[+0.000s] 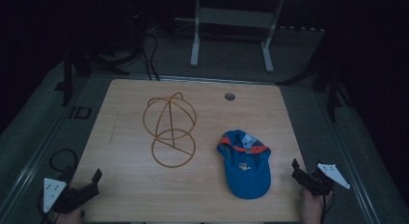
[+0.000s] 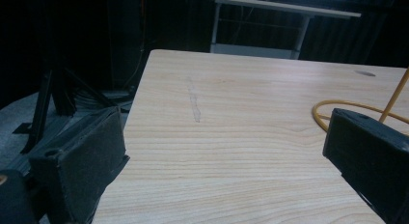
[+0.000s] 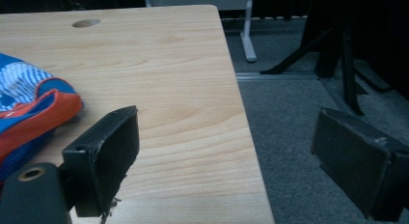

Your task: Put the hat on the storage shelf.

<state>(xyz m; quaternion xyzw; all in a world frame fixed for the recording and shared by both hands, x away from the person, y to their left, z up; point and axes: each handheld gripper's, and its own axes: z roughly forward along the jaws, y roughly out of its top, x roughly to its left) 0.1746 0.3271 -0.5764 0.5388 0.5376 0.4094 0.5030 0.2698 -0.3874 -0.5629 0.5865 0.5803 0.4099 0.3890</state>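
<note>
A blue cap (image 1: 245, 165) with an orange inner band lies upside down on the right half of the wooden table (image 1: 135, 195); its edge (image 3: 29, 113) shows at the left of the right gripper view. A yellow wire hat stand (image 1: 170, 128) sits left of centre, and part of its base ring (image 2: 333, 108) shows in the left gripper view. My left gripper (image 1: 91, 185) is open at the table's front left corner, nothing between its jaws. Over the table's right edge, right of the cap, my right gripper (image 1: 298, 170) is open and empty.
A round cable hole (image 1: 230, 96) is in the table's far side. A white desk frame (image 1: 231, 26) stands on the grey carpet beyond. Dark stand legs (image 1: 333, 84) are at the right, cables (image 1: 149, 55) at the far left.
</note>
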